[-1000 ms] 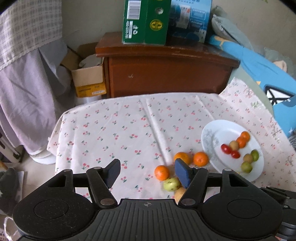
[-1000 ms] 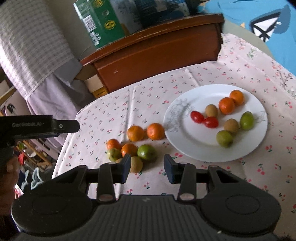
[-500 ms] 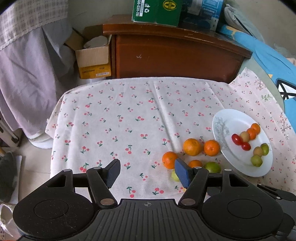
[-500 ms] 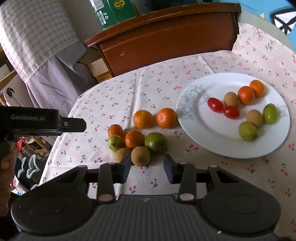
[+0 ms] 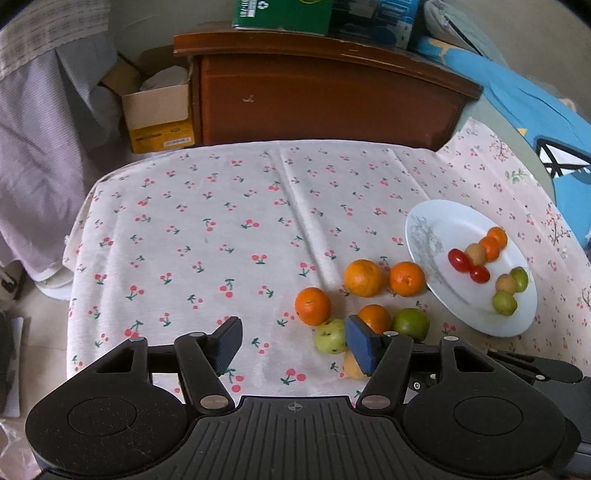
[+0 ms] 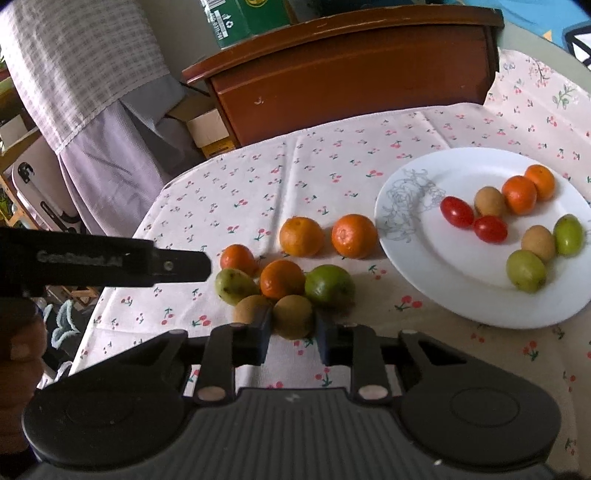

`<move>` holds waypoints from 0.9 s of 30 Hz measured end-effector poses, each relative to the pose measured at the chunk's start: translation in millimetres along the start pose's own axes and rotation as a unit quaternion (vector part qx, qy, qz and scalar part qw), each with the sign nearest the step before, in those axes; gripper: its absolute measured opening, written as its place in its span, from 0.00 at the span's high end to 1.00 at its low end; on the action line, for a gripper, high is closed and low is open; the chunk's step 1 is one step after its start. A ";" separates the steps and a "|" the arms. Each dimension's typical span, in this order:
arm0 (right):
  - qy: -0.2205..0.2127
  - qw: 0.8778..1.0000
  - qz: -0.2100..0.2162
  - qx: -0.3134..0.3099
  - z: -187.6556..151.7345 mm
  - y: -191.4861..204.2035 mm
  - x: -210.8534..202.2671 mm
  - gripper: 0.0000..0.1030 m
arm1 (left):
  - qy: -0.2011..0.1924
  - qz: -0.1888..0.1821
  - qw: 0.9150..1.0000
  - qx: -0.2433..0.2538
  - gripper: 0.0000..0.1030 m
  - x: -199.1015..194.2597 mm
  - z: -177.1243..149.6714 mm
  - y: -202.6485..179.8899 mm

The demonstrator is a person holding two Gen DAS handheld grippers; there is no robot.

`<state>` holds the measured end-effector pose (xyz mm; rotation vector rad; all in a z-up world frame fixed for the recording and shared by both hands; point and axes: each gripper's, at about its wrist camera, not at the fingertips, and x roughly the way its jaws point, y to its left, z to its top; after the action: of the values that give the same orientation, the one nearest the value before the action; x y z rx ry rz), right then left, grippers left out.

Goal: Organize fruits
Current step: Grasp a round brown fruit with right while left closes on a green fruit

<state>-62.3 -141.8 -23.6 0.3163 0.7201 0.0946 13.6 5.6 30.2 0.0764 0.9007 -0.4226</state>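
Note:
Loose fruit lies in a cluster on the cherry-print cloth (image 5: 221, 236): several oranges (image 6: 301, 236), a green fruit (image 6: 328, 286) and two brown ones. My right gripper (image 6: 293, 326) is shut on the nearer brown fruit (image 6: 293, 315), one pad on each side. The white plate (image 6: 461, 288) to the right holds two cherry tomatoes (image 6: 457, 211), oranges, and brown and green fruits. My left gripper (image 5: 293, 334) hangs over bare cloth left of the cluster. Its jaws are closing with nothing between them. Its right finger hides part of an orange (image 5: 374, 317).
A brown wooden cabinet (image 5: 325, 99) stands behind the table with a green carton (image 5: 284, 14) on top. An open cardboard box (image 5: 159, 118) and pale purple fabric (image 5: 37, 155) lie to the left. Blue bedding (image 5: 517, 96) is at the right. A hand (image 6: 18, 347) shows at the left.
My right gripper has sunk toward the cluster and closed on the brown fruit. The left gripper has come down nearer the cloth and its jaws have narrowed a little.

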 end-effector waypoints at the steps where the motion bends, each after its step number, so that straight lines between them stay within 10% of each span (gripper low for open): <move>1: 0.001 1.000 0.001 0.000 -0.2 0.0 -1.2 0.76 | 0.000 -0.001 1.000 0.002 0.44 1.3 -0.7 -0.7; 27: 0.017 0.999 -0.001 0.034 -8.3 -11.3 -16.8 0.72 | 0.011 -0.059 0.998 -0.007 0.70 28.7 -5.0 -11.9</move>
<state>-80.6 -153.7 -22.4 0.3793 0.7574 0.0744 21.0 -13.4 6.2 0.0151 0.9323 -0.5258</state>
